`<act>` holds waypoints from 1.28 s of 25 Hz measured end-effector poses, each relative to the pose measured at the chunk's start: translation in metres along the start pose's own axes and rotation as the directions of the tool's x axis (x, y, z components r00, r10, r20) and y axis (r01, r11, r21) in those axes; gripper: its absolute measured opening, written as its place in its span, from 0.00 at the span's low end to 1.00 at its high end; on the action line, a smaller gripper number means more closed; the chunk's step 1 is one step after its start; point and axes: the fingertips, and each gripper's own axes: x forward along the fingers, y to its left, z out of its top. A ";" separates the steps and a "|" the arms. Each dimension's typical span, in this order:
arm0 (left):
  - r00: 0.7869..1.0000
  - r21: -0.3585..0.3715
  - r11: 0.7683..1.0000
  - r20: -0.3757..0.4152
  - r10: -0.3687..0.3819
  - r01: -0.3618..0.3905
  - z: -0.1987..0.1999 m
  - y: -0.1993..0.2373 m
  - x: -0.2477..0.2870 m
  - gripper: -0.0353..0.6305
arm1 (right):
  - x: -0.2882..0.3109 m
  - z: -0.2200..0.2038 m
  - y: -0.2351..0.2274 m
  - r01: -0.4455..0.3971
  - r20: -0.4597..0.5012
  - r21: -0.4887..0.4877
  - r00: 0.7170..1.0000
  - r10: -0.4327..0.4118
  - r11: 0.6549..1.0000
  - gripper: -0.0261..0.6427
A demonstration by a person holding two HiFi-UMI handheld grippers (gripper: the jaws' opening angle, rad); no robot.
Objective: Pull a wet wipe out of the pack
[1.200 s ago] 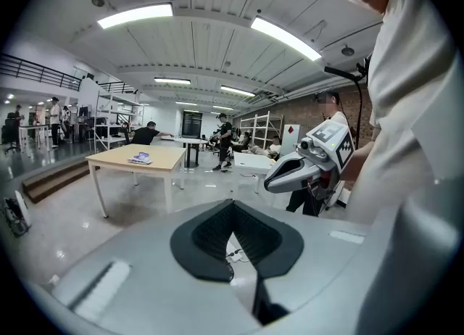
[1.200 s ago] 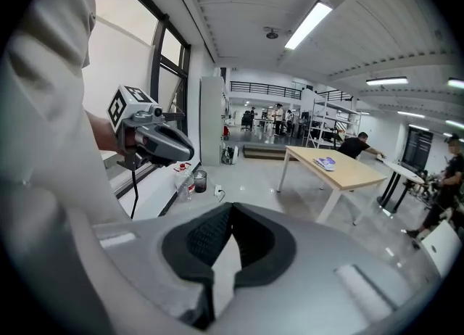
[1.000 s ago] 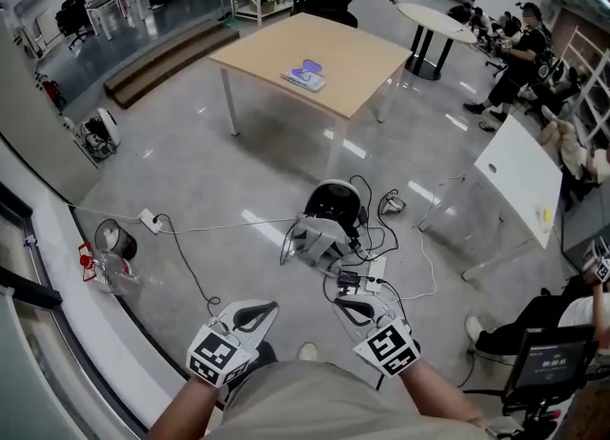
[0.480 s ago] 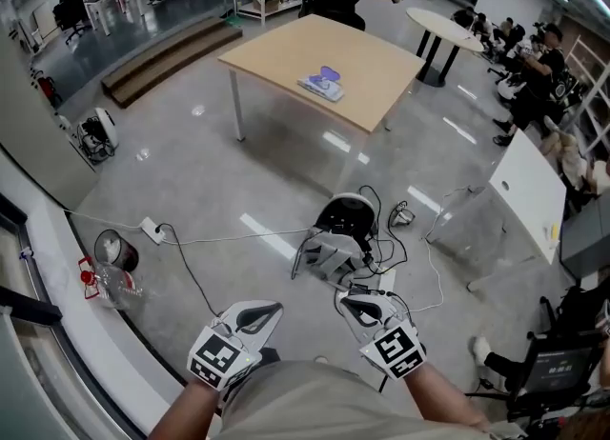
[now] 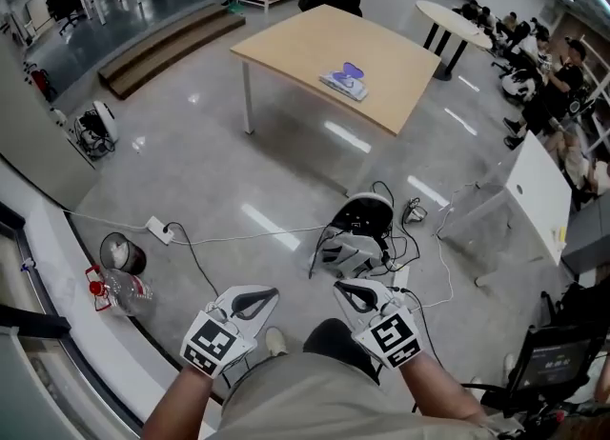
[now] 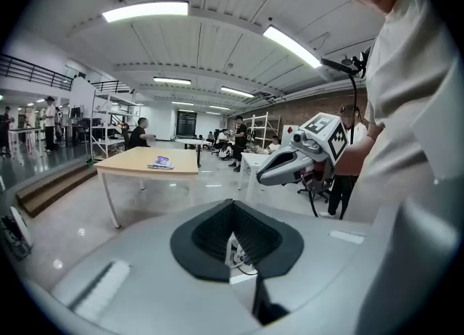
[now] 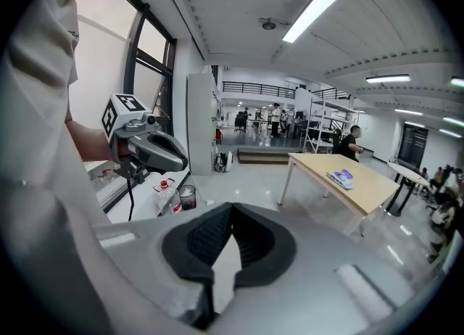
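Observation:
The wet wipe pack [image 5: 345, 80], white with a purple lid, lies on a light wooden table [image 5: 305, 38] far ahead across the grey floor. It also shows small in the left gripper view [image 6: 161, 162] and the right gripper view [image 7: 341, 177]. Both grippers are held close to the person's body, far from the table. My left gripper [image 5: 274, 292] is shut with nothing in it, its tips meeting [image 6: 232, 203]. My right gripper [image 5: 336, 286] is shut and empty too [image 7: 232, 207]. Each gripper sees the other beside it: the right gripper [image 6: 290, 167], the left gripper [image 7: 156, 152].
A white device [image 5: 355, 236] with tangled cables sits on the floor between me and the table. A power strip [image 5: 155, 230], a cup [image 5: 119, 252] and a bottle [image 5: 119, 288] lie at the left by the window ledge. A round table [image 5: 456, 24], a white table [image 5: 536, 190] and seated people are at the right.
The whole view has moved forward: the table with the pack and the floor device now sit nearer. Both grippers keep the same shut pose in front of the body.

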 end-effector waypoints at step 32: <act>0.991 0.125 0.983 -0.029 -0.130 0.133 0.170 0.278 0.294 0.06 | 0.178 0.034 -0.355 0.122 0.016 0.161 0.992 -0.126 0.979 0.04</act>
